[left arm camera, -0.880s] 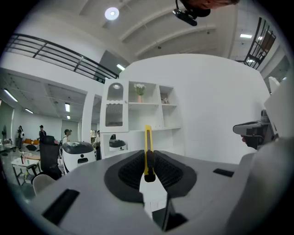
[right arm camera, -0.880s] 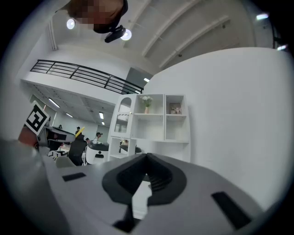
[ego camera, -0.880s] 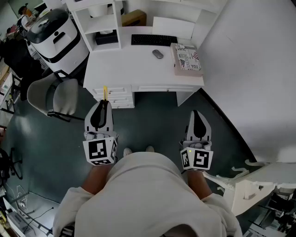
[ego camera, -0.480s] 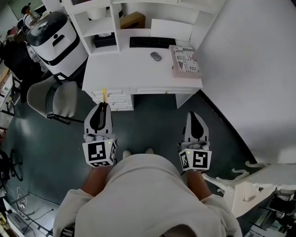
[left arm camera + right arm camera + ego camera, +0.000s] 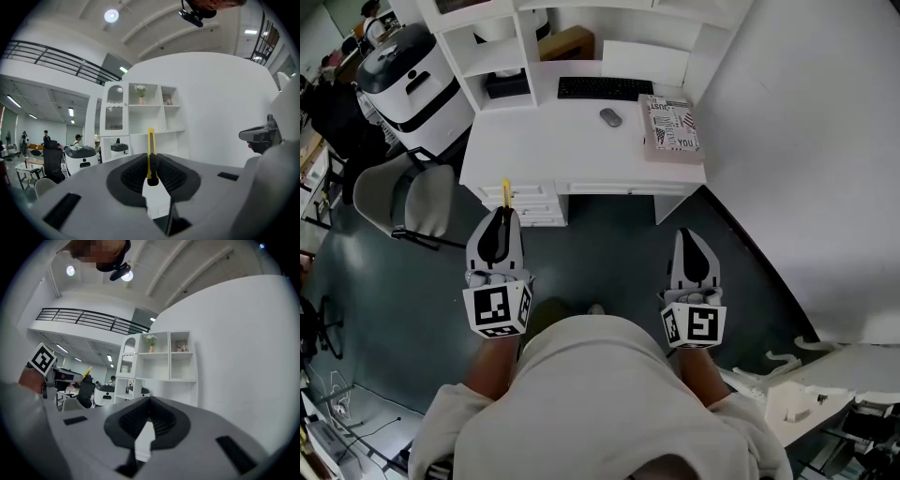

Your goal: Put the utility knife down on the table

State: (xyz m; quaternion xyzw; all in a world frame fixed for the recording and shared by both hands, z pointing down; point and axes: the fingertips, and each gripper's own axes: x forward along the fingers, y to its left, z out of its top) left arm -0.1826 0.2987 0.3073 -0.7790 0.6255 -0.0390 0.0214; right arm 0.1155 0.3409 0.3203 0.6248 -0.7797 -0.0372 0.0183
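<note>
A yellow utility knife (image 5: 505,192) sticks out forward from my left gripper (image 5: 499,216), which is shut on its lower end. In the left gripper view the knife (image 5: 150,145) stands upright between the black pads (image 5: 133,174), blade end pointing away. My right gripper (image 5: 687,240) is held level at the right, shut with nothing in it; its pads (image 5: 161,420) meet at the tips. Both grippers hover over the dark floor, short of the white desk (image 5: 572,141).
On the desk lie a black keyboard (image 5: 605,88), a mouse (image 5: 610,117) and a printed book (image 5: 672,128). White shelves (image 5: 502,42) rise behind it. A grey chair (image 5: 403,197) and a white appliance (image 5: 412,75) stand to the left. A white wall (image 5: 806,141) runs along the right.
The person has stepped a little toward the desk, one foot now forward. Both grippers keep their pose, and the knife stays in the left one.
</note>
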